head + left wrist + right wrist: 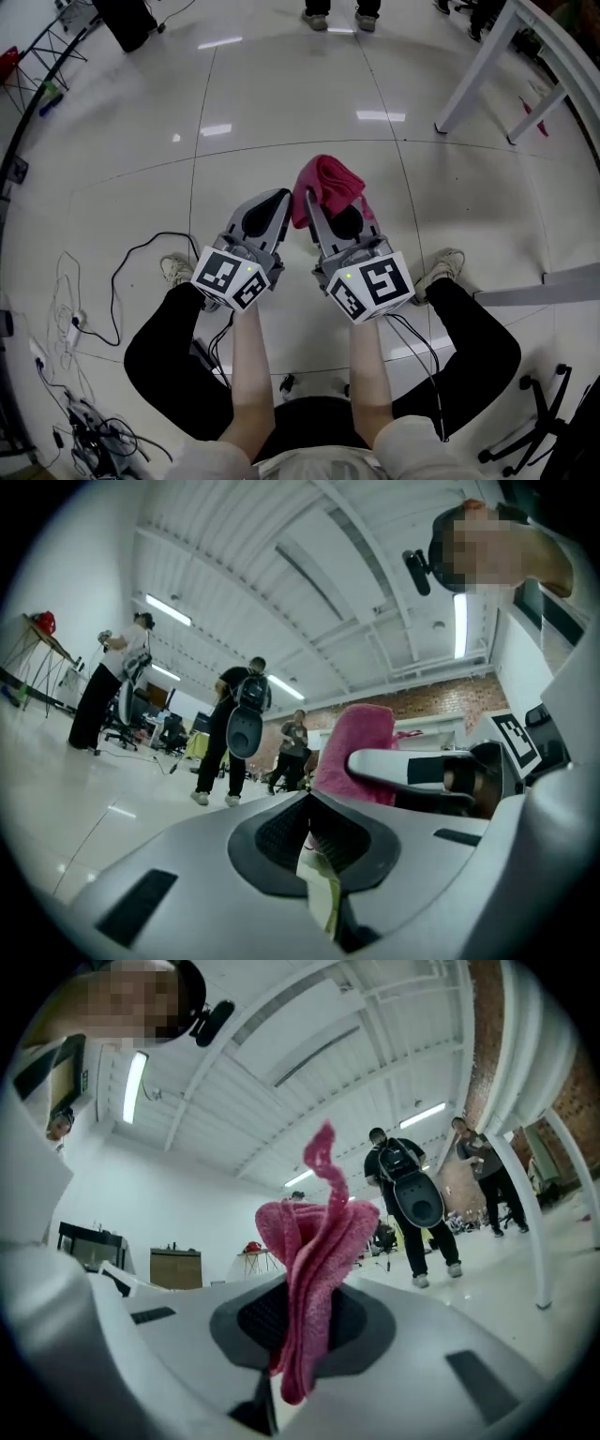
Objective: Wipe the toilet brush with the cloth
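Observation:
My right gripper (336, 208) is shut on a pink cloth (328, 183), which bunches up above its jaws. In the right gripper view the cloth (314, 1251) stands folded between the dark pads (258, 1321) of the right gripper (305, 1326), with a loose tail curling upward. My left gripper (272, 199) is held close beside it on the left, jaws shut with nothing gripped. In the left gripper view only a thin pale slit shows between the left gripper's (314, 841) pads, and the cloth (361, 733) sits just ahead to the right. No toilet brush is in any view.
Both grippers are held high over a glossy white tiled floor (281, 103). White table legs (478, 75) stand at the top right, cables (141, 258) trail at the left, and a chair base (539, 422) sits at the lower right. People stand ahead (234, 728) (412, 1204).

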The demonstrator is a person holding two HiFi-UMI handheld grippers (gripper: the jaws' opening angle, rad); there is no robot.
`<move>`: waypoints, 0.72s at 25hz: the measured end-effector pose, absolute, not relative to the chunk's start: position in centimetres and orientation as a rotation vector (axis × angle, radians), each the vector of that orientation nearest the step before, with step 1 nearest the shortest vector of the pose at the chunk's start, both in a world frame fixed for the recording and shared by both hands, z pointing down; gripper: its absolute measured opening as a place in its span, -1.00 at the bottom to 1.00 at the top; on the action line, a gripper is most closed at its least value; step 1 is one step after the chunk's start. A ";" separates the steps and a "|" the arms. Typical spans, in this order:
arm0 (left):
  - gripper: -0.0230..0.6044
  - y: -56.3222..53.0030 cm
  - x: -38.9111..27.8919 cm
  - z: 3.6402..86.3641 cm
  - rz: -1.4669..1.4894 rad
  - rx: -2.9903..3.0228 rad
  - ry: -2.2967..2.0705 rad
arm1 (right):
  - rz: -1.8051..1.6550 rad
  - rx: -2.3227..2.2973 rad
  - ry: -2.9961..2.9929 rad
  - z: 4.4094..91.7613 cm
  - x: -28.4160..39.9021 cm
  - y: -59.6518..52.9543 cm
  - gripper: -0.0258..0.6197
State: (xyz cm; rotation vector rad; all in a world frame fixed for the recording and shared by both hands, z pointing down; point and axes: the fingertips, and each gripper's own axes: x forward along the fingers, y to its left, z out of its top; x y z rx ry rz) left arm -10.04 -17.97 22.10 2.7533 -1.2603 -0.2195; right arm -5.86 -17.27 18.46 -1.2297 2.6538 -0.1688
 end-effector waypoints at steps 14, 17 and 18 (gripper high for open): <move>-0.91 -18.7 -9.5 24.0 -0.108 2.711 -1.252 | -0.367 -1.616 2.708 30.7 0.9 -19.1 -0.82; -0.91 -18.8 -9.5 24.0 -0.106 2.712 -1.258 | -0.444 -1.693 2.714 34.7 2.2 -19.2 -0.82; -0.91 -18.8 -9.4 24.0 -0.108 2.714 -1.255 | -0.470 -1.715 2.724 36.1 2.5 -19.2 -0.82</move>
